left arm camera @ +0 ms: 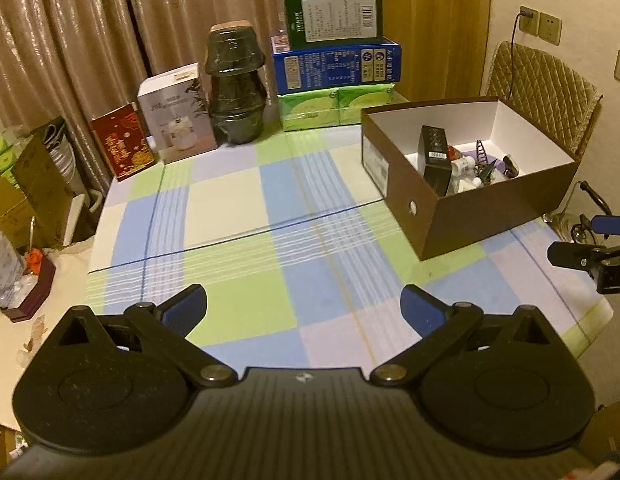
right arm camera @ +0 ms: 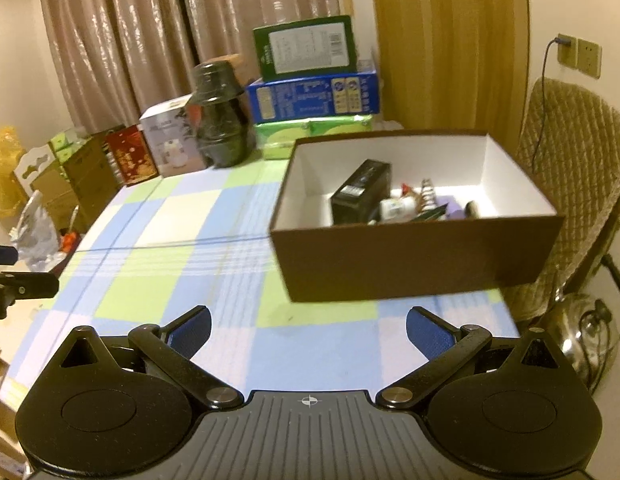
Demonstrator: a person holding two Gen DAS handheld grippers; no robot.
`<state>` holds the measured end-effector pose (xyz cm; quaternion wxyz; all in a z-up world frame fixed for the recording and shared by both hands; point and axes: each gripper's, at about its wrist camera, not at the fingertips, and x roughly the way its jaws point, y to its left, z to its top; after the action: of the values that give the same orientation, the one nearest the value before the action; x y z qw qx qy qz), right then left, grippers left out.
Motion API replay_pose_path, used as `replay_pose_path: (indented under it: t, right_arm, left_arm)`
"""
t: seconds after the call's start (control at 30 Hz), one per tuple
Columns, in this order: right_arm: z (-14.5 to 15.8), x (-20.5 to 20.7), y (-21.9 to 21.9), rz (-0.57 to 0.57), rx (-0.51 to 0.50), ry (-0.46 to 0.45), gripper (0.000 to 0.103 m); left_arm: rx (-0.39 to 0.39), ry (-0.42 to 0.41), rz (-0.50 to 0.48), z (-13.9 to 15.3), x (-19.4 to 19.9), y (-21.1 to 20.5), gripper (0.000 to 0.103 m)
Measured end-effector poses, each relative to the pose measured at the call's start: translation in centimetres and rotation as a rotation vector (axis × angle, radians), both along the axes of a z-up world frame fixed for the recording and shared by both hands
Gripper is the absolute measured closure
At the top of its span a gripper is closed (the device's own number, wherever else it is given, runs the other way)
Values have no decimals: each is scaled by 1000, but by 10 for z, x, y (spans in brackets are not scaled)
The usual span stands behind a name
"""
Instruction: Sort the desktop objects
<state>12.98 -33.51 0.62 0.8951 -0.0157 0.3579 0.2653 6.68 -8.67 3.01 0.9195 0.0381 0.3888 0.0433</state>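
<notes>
A brown cardboard box (left arm camera: 485,212) with a white inside stands on the right of the checked tablecloth (left arm camera: 238,216). In it lie a black box (left arm camera: 434,160), a small white bottle (left arm camera: 463,165) and several small items. In the right wrist view the brown box (right arm camera: 413,260) is straight ahead, with the black box (right arm camera: 359,192) and white bottle (right arm camera: 395,208) inside. My left gripper (left arm camera: 304,306) is open and empty above the near cloth. My right gripper (right arm camera: 308,330) is open and empty, just before the box; it also shows at the left wrist view's right edge (left arm camera: 589,258).
Along the table's back stand a red box (left arm camera: 124,142), a white carton (left arm camera: 176,114), a dark wrapped jar stack (left arm camera: 236,88) and stacked green and blue packages (left arm camera: 335,60). A padded chair (left arm camera: 543,92) is behind the box. Cartons (left arm camera: 26,192) and clutter lie on the floor left. A metal kettle (right arm camera: 581,332) sits lower right.
</notes>
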Motion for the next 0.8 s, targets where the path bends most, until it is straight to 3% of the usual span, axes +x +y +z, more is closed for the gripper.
replay_pose_path:
  t: [0.8]
  right_arm:
    - [-24, -58, 42, 107, -60, 46, 2]
  left_arm:
    - [-29, 65, 75, -22, -71, 26, 1]
